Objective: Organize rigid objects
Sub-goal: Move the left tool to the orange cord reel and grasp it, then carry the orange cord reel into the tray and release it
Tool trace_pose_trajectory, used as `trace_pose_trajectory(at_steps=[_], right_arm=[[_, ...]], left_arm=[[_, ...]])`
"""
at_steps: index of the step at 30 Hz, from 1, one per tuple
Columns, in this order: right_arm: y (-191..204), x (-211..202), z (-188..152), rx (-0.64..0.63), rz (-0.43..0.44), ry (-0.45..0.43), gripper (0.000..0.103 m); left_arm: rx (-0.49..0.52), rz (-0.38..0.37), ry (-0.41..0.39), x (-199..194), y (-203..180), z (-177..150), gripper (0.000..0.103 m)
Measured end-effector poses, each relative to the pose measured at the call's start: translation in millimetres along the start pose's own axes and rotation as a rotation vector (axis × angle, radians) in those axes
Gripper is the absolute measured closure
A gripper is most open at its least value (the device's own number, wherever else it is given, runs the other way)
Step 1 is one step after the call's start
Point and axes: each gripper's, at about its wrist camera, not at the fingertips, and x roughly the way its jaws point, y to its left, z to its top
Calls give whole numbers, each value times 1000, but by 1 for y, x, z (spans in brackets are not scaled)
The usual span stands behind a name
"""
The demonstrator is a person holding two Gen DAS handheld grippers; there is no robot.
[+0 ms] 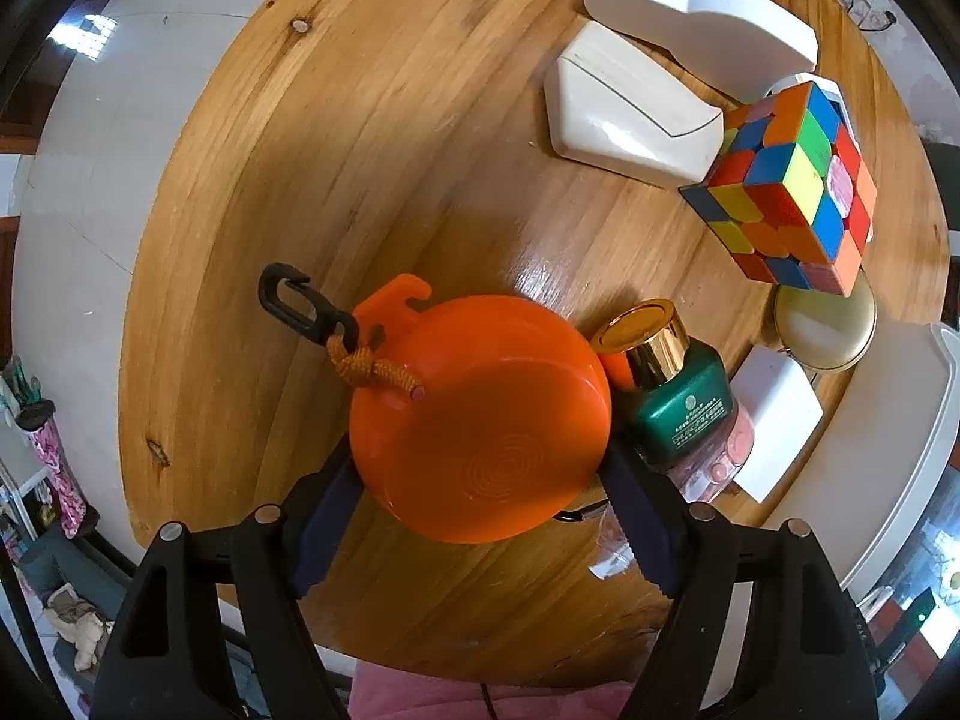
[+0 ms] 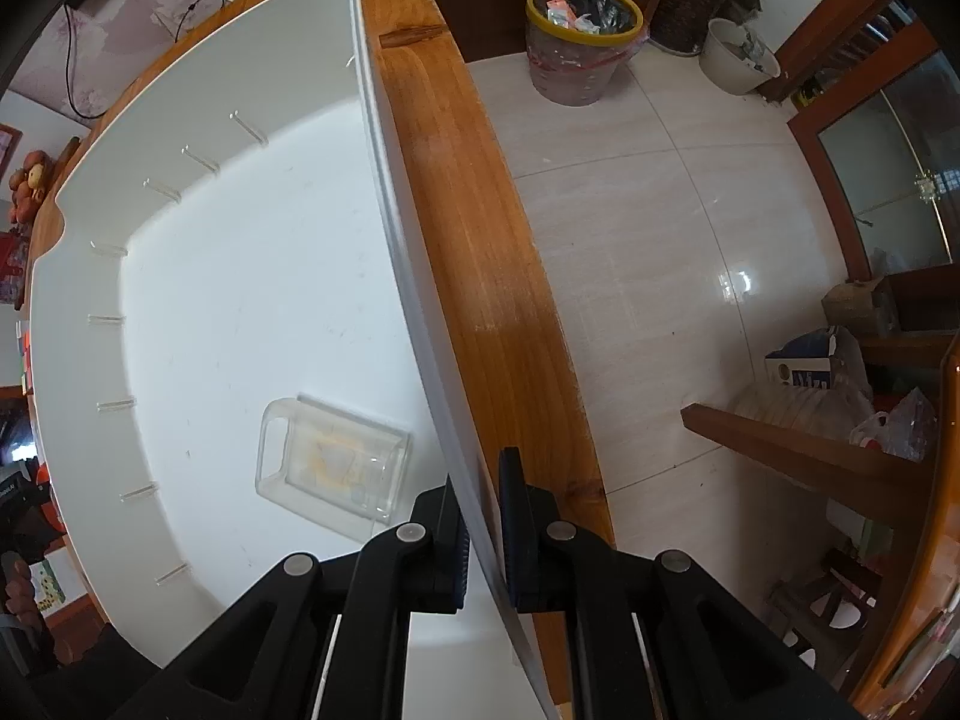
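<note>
An orange round case with a braided cord and a black clip sits between the fingers of my left gripper. Both pads press on its sides just above the wooden table. Beside it stand a green bottle with a gold cap and a colourful puzzle cube. In the right wrist view my right gripper points straight down and is shut on the side wall of a white bin. A clear plastic box lies inside the bin.
Two white boxes lie at the far side of the table. A cream round case, a white block and a pink pill pack crowd the right. A waste bin stands on the tiled floor.
</note>
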Motion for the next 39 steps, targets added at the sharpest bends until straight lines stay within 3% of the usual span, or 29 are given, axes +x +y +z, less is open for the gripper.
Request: trace_pose_trajectory(at_steps=[21,29,39], right_arm=[[-2,-4,-7,-43,48,-26,94],[-5,-4,-8,-77,89,-38,94],[-8,-4,-10,-112,128,-49,94]], left_arm=[[55,34,-139,-59,-19,-47,23],[105,41,-217,-87,-45,-81,24],[236,34,-254,-108,-88,-133,24]])
